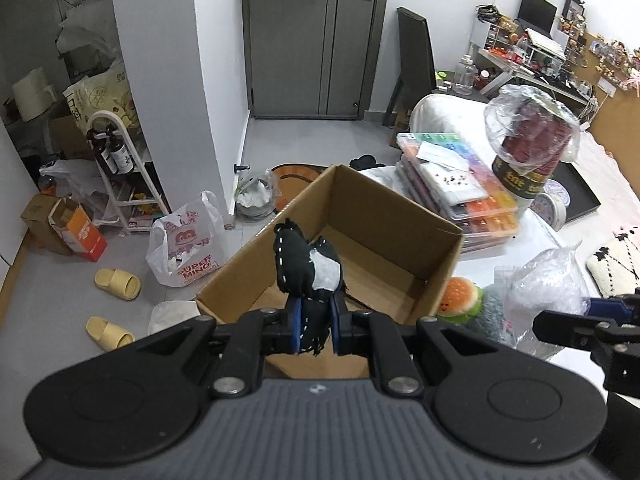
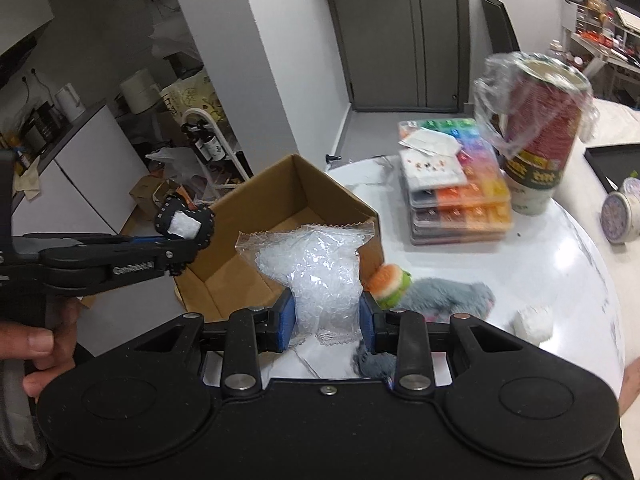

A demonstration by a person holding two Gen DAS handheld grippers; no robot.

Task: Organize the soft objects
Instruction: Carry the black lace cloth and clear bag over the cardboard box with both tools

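My left gripper (image 1: 316,322) is shut on a small black stuffed piece with white stitching and a white patch (image 1: 306,266), held above the near edge of an open cardboard box (image 1: 452,236). The same piece (image 2: 184,222) shows in the right wrist view, at the tip of the left gripper (image 2: 180,248), over the box's left wall. My right gripper (image 2: 326,316) is shut on a clear plastic bag of white filling (image 2: 316,268), just in front of the box (image 2: 320,184). A burger plush (image 2: 386,280) and a grey plush (image 2: 444,294) lie on the white table (image 2: 552,272).
Stacked colourful bead cases (image 2: 460,196) and a wrapped red canister (image 2: 540,132) stand behind the box. A round tin (image 2: 620,216) sits at the right edge. On the floor to the left lie a plastic bag (image 1: 188,252), yellow slippers (image 1: 118,284) and a rack (image 1: 120,176).
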